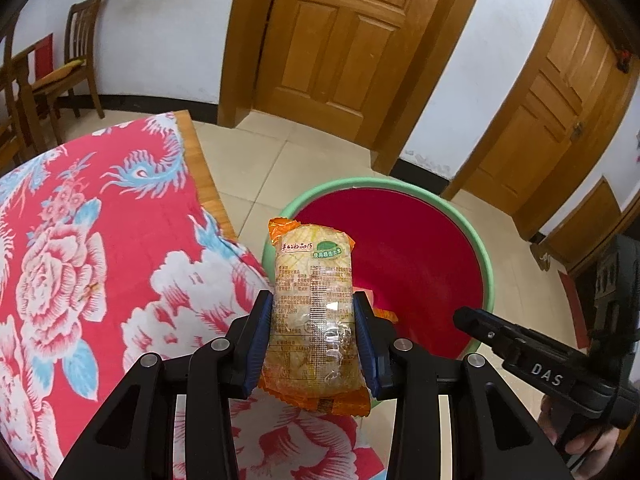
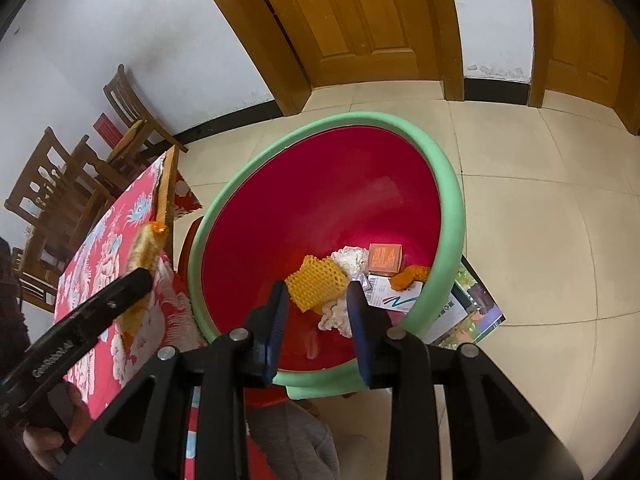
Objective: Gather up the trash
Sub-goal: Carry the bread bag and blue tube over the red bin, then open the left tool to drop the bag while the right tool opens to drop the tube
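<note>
My left gripper (image 1: 313,320) is shut on an orange-edged snack packet (image 1: 314,280), held upright at the table's edge just left of the bin. The packet also shows in the right wrist view (image 2: 146,246), with the left gripper's body below it. The bin (image 1: 486,256) is red inside with a green rim and stands on the floor. My right gripper (image 2: 318,312) is open and empty above the bin's near rim (image 2: 452,184). Inside lie an orange foam net (image 2: 316,284), white crumpled paper (image 2: 352,258), an orange box (image 2: 385,258) and a white card (image 2: 394,292).
The table wears a red floral cloth (image 1: 100,248). Wooden chairs (image 1: 76,52) stand at the far left. Two wooden doors (image 1: 344,36) are behind the bin. Coloured printed sheets (image 2: 476,308) lie on the tiled floor under the bin's right side.
</note>
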`<action>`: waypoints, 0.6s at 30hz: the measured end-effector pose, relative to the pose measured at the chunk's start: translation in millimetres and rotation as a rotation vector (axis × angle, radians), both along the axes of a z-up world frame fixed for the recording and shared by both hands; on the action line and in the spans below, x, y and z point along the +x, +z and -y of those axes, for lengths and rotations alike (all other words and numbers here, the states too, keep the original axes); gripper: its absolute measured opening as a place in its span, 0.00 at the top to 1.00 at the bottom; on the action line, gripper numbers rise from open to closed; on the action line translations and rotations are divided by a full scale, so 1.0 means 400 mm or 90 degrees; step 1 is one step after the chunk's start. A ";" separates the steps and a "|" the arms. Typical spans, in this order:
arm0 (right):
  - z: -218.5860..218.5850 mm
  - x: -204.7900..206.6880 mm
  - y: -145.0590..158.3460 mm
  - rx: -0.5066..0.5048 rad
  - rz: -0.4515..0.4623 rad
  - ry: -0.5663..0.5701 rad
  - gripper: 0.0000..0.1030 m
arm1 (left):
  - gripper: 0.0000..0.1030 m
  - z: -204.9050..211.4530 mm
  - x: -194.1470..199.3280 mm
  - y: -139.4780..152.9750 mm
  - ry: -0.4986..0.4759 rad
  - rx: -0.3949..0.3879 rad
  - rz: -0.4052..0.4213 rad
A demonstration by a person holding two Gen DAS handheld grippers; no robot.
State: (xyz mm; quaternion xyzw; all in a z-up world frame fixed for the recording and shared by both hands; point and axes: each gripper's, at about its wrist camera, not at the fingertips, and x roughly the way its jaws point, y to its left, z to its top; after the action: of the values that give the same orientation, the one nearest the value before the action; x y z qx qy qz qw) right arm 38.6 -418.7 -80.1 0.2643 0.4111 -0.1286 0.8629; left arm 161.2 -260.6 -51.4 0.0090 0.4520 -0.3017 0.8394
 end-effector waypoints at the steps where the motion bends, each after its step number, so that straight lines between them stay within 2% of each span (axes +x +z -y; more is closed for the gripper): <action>1: 0.001 -0.003 0.002 0.000 0.001 -0.001 0.68 | 0.61 0.005 -0.001 -0.002 -0.003 0.001 0.000; 11: 0.016 -0.030 0.012 -0.003 0.010 -0.012 0.68 | 0.60 0.058 -0.002 -0.024 -0.042 0.015 0.008; 13: 0.017 -0.033 0.013 -0.003 0.010 -0.013 0.68 | 0.56 0.063 -0.001 -0.025 -0.044 0.014 0.007; 15: 0.017 -0.035 0.013 -0.002 0.010 -0.013 0.68 | 0.47 0.063 -0.002 -0.023 -0.041 0.011 0.008; 18: 0.014 -0.038 0.017 -0.004 0.013 -0.012 0.68 | 0.47 0.059 -0.005 -0.019 -0.038 0.013 0.012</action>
State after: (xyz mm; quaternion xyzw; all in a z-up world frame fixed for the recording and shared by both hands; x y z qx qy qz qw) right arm 23.5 -424.4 -73.3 0.2670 0.3992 -0.1356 0.8666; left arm 159.3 -284.2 -58.9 0.0340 0.4470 -0.3214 0.8341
